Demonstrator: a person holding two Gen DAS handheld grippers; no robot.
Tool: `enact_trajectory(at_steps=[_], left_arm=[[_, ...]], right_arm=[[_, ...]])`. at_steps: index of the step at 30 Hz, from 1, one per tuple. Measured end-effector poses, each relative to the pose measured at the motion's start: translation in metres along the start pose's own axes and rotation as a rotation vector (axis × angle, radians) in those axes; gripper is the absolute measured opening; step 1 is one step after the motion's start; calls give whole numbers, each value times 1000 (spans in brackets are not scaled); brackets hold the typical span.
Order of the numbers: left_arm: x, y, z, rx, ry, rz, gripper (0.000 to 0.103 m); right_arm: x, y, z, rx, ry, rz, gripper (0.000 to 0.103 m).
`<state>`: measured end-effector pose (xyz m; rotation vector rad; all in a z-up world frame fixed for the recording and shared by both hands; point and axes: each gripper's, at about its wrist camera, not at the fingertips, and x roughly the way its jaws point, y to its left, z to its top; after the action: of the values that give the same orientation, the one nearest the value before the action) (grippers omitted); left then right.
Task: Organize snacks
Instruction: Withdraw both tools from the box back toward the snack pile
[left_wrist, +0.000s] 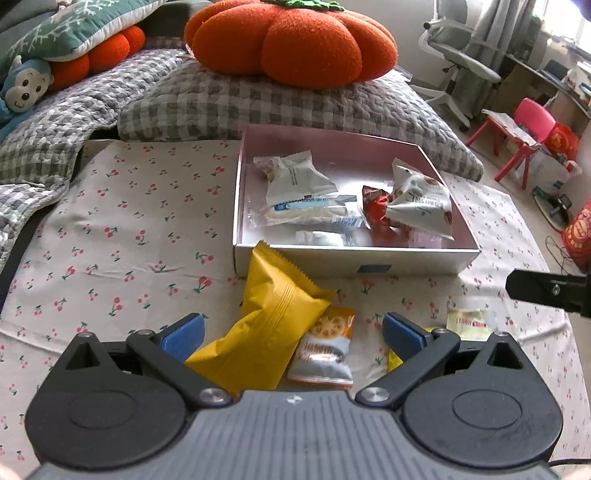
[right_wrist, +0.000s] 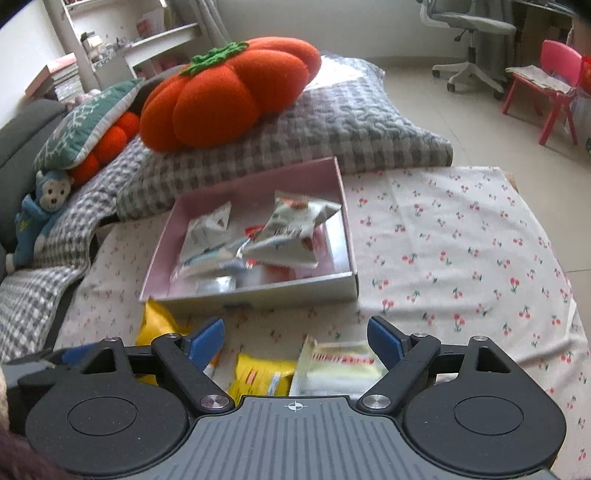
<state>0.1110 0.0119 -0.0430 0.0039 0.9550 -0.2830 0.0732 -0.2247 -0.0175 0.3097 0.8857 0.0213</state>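
Since several snacks already lie in the pink box (left_wrist: 448, 254), next grabs are the loose packets on the cherry-print cloth (left_wrist: 122, 236) just in front of it; take each across its narrow middle. Left gripper (left_wrist: 293, 332) is spread wide, empty, straddling the yellow pouch (left_wrist: 273, 317). Right gripper (right_wrist: 295, 341) is open, empty, above the pale packet (right_wrist: 338, 365).

Print shows on the orange-and-silver snack packet (left_wrist: 322, 352) and the pale yellow packet (left_wrist: 466, 324), but none is legible.
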Motion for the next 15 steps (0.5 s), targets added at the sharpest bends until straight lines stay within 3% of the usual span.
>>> enact_trajectory(at_steps=[15], left_arm=[[-15,27,-20,29,-10,-17,103]], right_arm=[[-12,7,-45,-181,-49,32,93]])
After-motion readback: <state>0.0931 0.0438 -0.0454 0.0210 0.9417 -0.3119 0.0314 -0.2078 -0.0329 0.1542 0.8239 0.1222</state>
